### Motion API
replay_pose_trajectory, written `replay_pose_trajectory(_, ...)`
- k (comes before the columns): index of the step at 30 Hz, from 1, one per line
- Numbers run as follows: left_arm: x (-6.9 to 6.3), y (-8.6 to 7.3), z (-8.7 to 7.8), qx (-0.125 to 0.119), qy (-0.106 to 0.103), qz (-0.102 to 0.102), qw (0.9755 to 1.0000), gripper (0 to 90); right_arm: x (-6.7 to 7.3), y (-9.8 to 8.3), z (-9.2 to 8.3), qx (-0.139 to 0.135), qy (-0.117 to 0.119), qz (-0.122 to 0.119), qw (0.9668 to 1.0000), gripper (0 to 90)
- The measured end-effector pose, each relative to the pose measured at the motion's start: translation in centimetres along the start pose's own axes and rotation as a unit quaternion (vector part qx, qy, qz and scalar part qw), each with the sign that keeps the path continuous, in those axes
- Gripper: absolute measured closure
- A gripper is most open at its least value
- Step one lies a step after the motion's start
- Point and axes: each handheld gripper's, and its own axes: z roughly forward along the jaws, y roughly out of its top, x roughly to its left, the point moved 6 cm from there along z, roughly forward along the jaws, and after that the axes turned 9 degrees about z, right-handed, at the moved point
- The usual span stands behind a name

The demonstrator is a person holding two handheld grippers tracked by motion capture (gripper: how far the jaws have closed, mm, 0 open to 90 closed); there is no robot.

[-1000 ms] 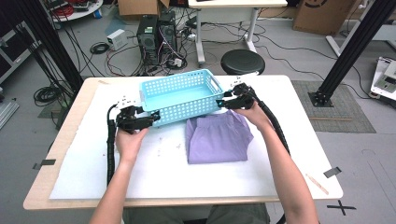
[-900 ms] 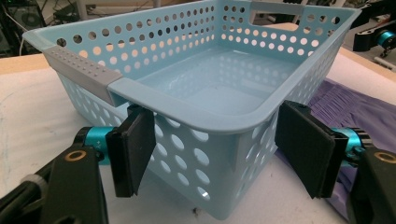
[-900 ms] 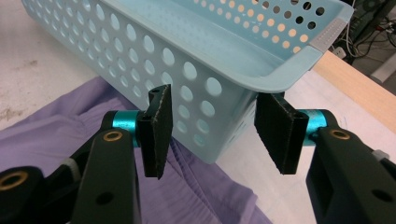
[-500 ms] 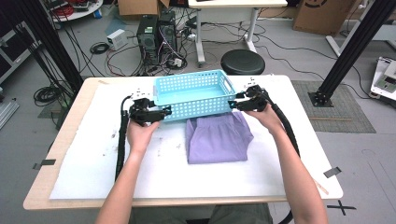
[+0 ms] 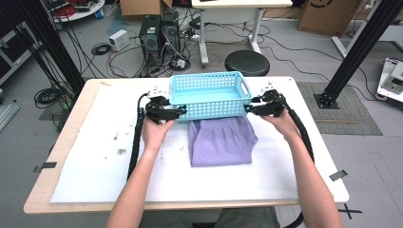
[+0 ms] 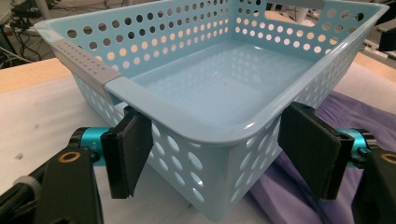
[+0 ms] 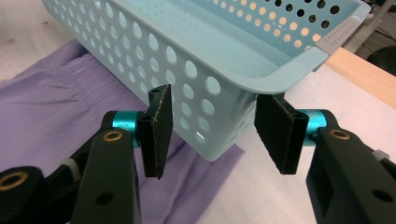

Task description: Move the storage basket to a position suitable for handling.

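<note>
Grippers pinch 2 near corners of the light blue plastic basket with round holes [image 5: 209, 94]: left gripper [image 5: 177, 112], right gripper [image 5: 249, 109]. It sits far on the bench [image 5: 85, 156], partly over folded purple cloth [image 5: 219, 140].

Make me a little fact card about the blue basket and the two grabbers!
Basket: light blue basket, empty inside, full of round holes
Place: far half of the white table
Left gripper: jaws straddle one near corner, pressing on its walls
Right gripper: jaws straddle the other near corner
Beside it: folded purple cloth, its far edge under the basket
</note>
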Motion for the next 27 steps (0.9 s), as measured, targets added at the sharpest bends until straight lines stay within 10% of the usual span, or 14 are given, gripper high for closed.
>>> replay_pose_trajectory(27,-0.3,-1.1,3.4,0.017,-0.004,0.008,0.9998,24.3,-1.5,-2.7,0.2,0.007,-0.026,0.037,0.999,43.9)
